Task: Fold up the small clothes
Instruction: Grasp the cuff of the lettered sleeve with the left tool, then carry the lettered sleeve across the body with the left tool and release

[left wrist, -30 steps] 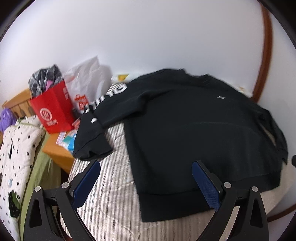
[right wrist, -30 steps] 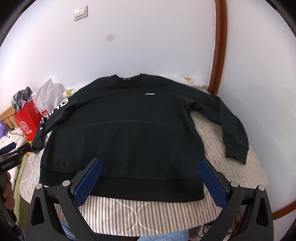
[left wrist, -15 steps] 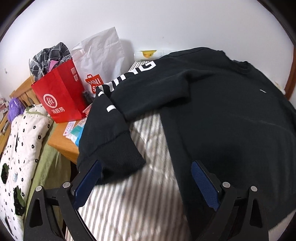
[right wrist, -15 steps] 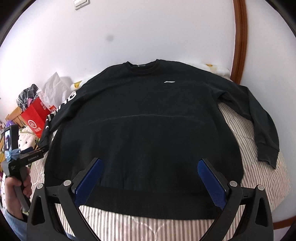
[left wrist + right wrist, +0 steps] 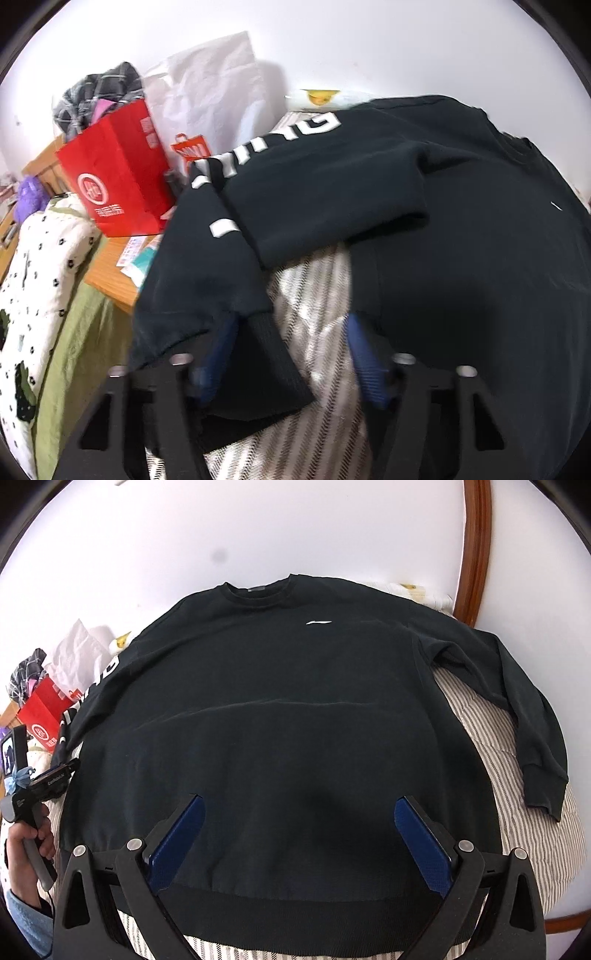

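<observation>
Sweatshirt: black long-sleeved cotton-knit sweatshirt [image 5: 461, 258] lies flat, front up, on a grey-and-white striped quilted bed cover [image 5: 314, 295]. Left wrist view: left gripper [image 5: 291, 347] has its jaws closing around the ribbed cuff [image 5: 273, 354] of the sleeve with white block lettering. Cuff sits between the blue pads; the picture is blurred, so I can't tell if they press it yet. Glossy red paper bag [image 5: 118, 173] and crinkled white plastic bag [image 5: 214, 85] stand just beyond the sleeve.

Right wrist view: right gripper [image 5: 297, 840] hovers over the lower body, above the ribbed hem [image 5: 295, 912], jaws wide apart, nothing in them. The other sleeve [image 5: 517, 709] trails to the right, cuff near the bed edge.

Handling, judged: soft, limp, medium weight, not slippery, nothing fragile. Will drape and drag when lifted. Ribbed cuff or hem is the thickest, firmest place to pinch.
</observation>
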